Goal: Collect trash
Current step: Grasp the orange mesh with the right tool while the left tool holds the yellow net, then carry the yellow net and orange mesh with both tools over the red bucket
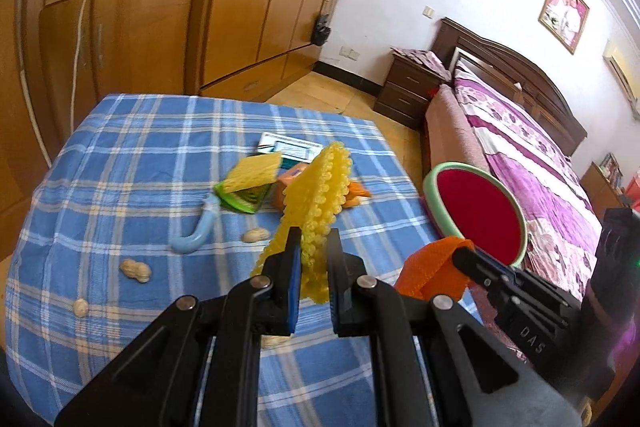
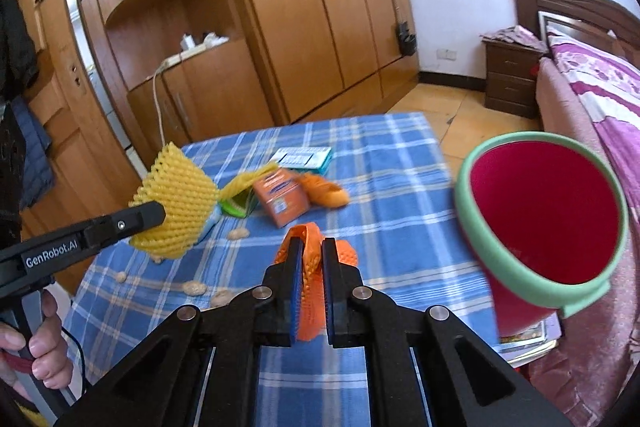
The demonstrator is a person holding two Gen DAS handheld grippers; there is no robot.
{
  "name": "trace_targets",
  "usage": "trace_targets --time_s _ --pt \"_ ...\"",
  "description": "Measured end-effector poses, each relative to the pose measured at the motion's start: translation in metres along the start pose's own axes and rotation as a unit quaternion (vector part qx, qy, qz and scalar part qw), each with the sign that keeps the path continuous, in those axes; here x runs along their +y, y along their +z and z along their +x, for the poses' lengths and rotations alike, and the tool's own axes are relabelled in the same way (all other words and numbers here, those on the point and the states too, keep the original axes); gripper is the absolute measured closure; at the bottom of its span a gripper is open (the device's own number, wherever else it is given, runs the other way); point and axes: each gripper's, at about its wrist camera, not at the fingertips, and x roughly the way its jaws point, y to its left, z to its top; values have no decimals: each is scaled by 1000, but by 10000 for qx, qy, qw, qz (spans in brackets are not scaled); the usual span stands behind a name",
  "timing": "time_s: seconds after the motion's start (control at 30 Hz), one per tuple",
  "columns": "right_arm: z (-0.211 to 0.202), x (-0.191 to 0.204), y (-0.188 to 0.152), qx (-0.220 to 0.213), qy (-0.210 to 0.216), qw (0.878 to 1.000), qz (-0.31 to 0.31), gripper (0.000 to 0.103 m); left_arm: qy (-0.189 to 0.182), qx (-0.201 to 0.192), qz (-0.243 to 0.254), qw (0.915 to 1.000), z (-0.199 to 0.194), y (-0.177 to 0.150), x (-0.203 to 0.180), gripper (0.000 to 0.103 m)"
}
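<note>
Yellow foam net (image 1: pixel 316 195) is pinched by the left gripper (image 1: pixel 314 247) and orange net (image 2: pixel 310 283) by the right gripper (image 2: pixel 310 259), both lifted mid-frame, while the bin (image 2: pixel 600 291) at right is judged still unfed, with boxes (image 2: pixel 282 201) and peanuts (image 1: pixel 136 270) left on the cloth (image 1: pixel 120 155).

Left gripper (image 1: pixel 313 255) clamps a yellow foam net (image 1: pixel 316 199), which stands up toward twelve o'clock. At three o'clock, the right gripper (image 1: pixel 460 259) pinches an orange foam net (image 1: pixel 430 267) beside the red bin (image 1: pixel 480 215). On the blue-checked worktop (image 1: pixel 120 155), peanuts (image 1: pixel 136 270) lie at nine o'clock, and more wrappers (image 1: pixel 248 187) sit beyond.
</note>
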Motion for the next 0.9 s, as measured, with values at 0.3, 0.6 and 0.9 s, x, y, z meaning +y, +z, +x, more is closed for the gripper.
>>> trace_targets --time_s 0.3,0.6,0.9 --pt "-29 -34 9 -387 -256 9987 206 99 -189 83 254 9995 8 1 -34 93" --pt "-37 -53 1 -372 -259 9978 483 90 -122 271 182 9994 17 -9 -32 93" --pt "-24 -45 -5 -151 -202 9980 573 53 19 310 29 9995 17 -16 -16 93"
